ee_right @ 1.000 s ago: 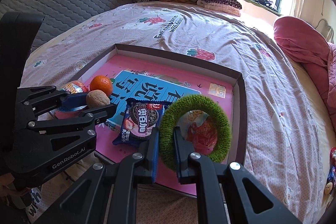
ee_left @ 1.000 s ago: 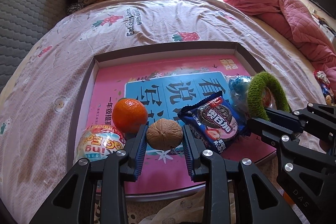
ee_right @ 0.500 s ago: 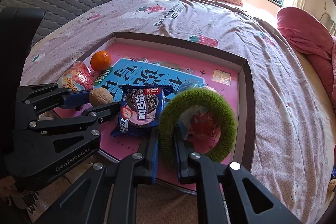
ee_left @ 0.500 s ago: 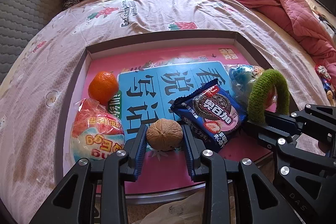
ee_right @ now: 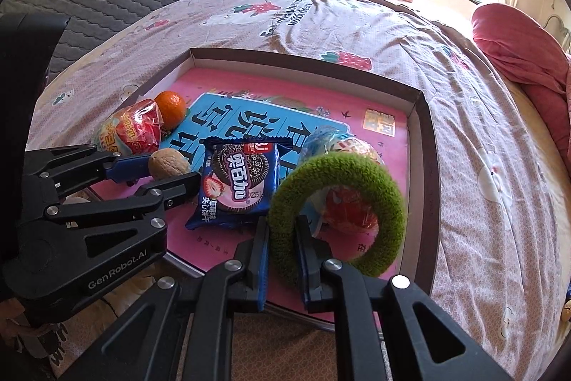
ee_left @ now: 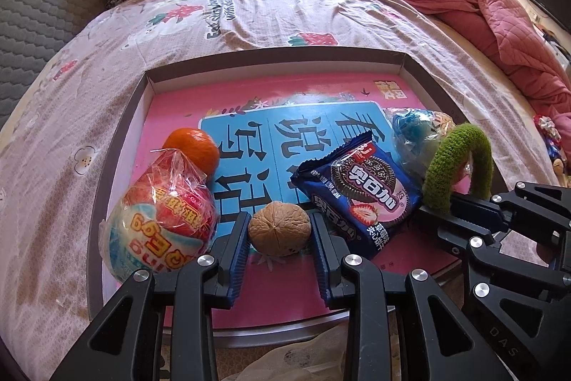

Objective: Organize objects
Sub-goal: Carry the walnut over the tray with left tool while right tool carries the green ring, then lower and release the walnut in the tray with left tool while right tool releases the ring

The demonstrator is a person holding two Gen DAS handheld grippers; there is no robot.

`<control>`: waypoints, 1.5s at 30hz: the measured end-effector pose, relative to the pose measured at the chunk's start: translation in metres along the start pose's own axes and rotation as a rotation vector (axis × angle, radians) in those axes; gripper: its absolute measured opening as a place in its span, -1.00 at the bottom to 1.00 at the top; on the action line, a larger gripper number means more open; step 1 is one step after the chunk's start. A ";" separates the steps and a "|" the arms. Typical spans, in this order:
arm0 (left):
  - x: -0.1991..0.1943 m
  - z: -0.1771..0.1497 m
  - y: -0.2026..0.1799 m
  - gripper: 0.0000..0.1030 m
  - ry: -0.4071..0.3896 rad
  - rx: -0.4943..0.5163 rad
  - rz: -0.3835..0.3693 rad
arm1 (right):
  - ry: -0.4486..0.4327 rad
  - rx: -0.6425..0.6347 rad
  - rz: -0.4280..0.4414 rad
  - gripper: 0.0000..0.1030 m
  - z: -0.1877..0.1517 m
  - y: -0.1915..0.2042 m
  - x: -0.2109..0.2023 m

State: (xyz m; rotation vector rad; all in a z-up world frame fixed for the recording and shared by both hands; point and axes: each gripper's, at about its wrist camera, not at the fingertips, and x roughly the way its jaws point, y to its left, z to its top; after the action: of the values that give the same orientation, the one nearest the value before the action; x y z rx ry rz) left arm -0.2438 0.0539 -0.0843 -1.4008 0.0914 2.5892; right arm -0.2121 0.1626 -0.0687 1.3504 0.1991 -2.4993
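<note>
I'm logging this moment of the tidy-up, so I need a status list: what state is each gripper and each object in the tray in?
left gripper: shut on the walnut
right gripper: shut on the green ring, ring upright
cookie packet: sealed, lying flat in the tray
orange: whole, unpeeled
red snack bag: closed, beside the orange
blue-wrapped snack: wrapped, behind the ring

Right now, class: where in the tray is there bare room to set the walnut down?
Free: the far strip behind the orange, up to the tray wall. Crowded: the near edge, around the cookie packet and red-wrapped snack.
</note>
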 end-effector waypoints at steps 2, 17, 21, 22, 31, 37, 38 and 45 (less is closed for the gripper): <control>0.000 -0.001 0.000 -0.35 -0.001 0.001 0.000 | 0.001 0.001 0.001 -0.72 0.000 0.000 0.000; -0.001 -0.001 0.007 -0.18 0.011 -0.031 -0.005 | 0.015 0.034 0.010 -0.70 0.002 -0.006 0.000; -0.004 -0.002 0.008 -0.16 0.009 -0.035 -0.005 | 0.020 0.046 0.013 -0.65 0.003 -0.007 0.000; -0.005 -0.002 0.009 -0.14 0.004 -0.042 -0.011 | 0.017 0.048 0.011 -0.61 0.004 -0.007 -0.001; -0.025 0.005 0.011 -0.01 -0.034 -0.052 -0.019 | -0.009 0.064 -0.007 -0.24 0.008 -0.010 -0.015; -0.041 0.010 0.015 0.21 -0.061 -0.072 -0.022 | -0.037 0.079 0.007 -0.23 0.014 -0.014 -0.030; -0.044 0.011 0.016 0.25 -0.065 -0.076 -0.018 | -0.044 0.080 0.009 -0.23 0.015 -0.015 -0.033; -0.071 0.015 0.021 0.38 -0.105 -0.098 -0.010 | -0.121 0.083 0.006 -0.11 0.024 -0.015 -0.064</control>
State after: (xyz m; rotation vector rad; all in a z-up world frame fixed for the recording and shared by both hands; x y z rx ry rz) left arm -0.2229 0.0255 -0.0176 -1.2889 -0.0580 2.6862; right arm -0.2028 0.1823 -0.0028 1.2228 0.0658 -2.6001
